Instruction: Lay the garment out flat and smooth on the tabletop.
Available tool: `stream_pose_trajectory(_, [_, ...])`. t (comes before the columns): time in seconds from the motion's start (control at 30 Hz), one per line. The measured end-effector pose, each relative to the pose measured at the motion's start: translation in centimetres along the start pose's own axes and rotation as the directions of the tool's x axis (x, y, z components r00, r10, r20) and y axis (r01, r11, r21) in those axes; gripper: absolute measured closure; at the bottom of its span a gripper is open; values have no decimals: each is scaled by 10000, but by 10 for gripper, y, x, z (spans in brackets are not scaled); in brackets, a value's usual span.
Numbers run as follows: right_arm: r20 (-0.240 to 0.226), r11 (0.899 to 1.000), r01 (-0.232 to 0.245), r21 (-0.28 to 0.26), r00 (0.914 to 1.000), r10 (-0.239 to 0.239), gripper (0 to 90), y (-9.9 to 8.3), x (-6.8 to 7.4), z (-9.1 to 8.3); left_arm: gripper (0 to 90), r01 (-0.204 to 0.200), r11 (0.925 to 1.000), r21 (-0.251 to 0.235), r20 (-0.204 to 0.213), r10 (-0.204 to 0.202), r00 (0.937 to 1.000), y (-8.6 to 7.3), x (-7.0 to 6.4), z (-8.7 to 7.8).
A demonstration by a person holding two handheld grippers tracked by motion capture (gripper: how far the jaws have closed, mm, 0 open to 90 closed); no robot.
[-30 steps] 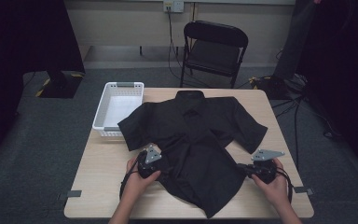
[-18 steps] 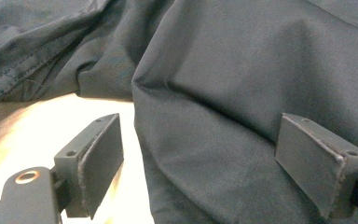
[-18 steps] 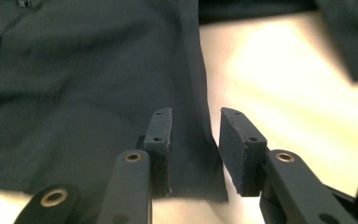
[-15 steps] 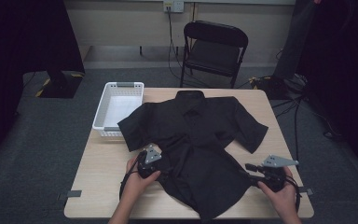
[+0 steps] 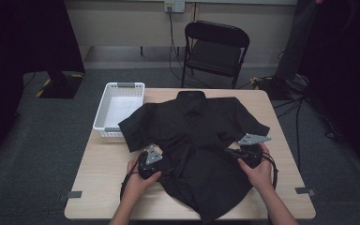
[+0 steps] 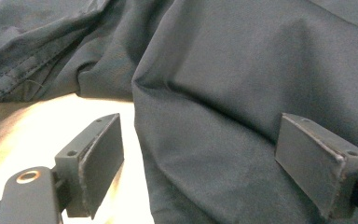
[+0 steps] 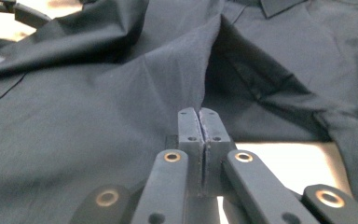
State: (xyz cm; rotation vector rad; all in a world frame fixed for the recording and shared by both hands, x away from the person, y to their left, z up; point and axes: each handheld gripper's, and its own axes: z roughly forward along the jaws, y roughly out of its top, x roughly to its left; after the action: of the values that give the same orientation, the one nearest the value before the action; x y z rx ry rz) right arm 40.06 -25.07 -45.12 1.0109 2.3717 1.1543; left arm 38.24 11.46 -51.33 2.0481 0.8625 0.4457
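A black short-sleeved button-up cotton shirt lay spread across the middle of the pale wooden table, collar toward the top of the frame and hem hanging near the bottom edge. Just beside its sleeve, at centre left, stood an empty white slatted plastic basket; a black folding chair waited beyond the table at the upper middle.

The left gripper sat at the shirt's side edge, lower left of the cloth, its jaws spread wide with a fold of fabric lying between them but not pinched. The right gripper, at the lower right of the garment, had its jaws pressed fully together; a ridge of cloth rose from their tips, so it looked to be pinching the shirt's side seam, though how much cloth lay between the pads I could not make out.

The shirt looked light, thin and limp, creasing wherever it was nudged. It would likely drape and slide over the smooth tabletop rather than hold shape, so a firm pinch at a doubled edge or seam seemed the safest hold, one on each side at matching height to keep the fold straight.
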Motion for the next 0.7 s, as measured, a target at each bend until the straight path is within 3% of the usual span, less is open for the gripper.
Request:
stream_pose_trajectory(0.17, [-203, 9995, -303, -61, 9993, 302, 899, -13, 5, -18, 153, 3, 10000, -4, 2, -3, 10000, 0, 0, 0])
stream_pose_trajectory(0.37, [-678, 9975, -704, 48, 9952, 706, 899, -45, 20, -42, 153, 4, 10000, -4, 2, -4, 10000, 0, 0, 0])
stream_pose_trajectory(0.47, [-571, 9968, -702, 380, 9957, 723, 897, -64, 28, -48, 153, -1, 10000, -1, 2, 1, 10000, 0, 0, 0])
stream_pose_trajectory(0.53, [-908, 9934, -1050, 453, 9899, 1088, 893, -73, 30, -50, 153, -6, 10000, 5, 4, 6, 10000, 0, 0, 0])
stream_pose_trajectory(0.6, [-919, 9917, -1184, 494, 9882, 1225, 828, -79, 33, -51, 153, -5, 10000, 2, 7, 5, 10000, 0, 0, 0])
stream_pose_trajectory(0.7, [-563, 9906, -1365, 68, 9890, 1367, 613, -77, 34, -53, 153, -2, 10000, 0, 7, 2, 10000, 0, 0, 0])
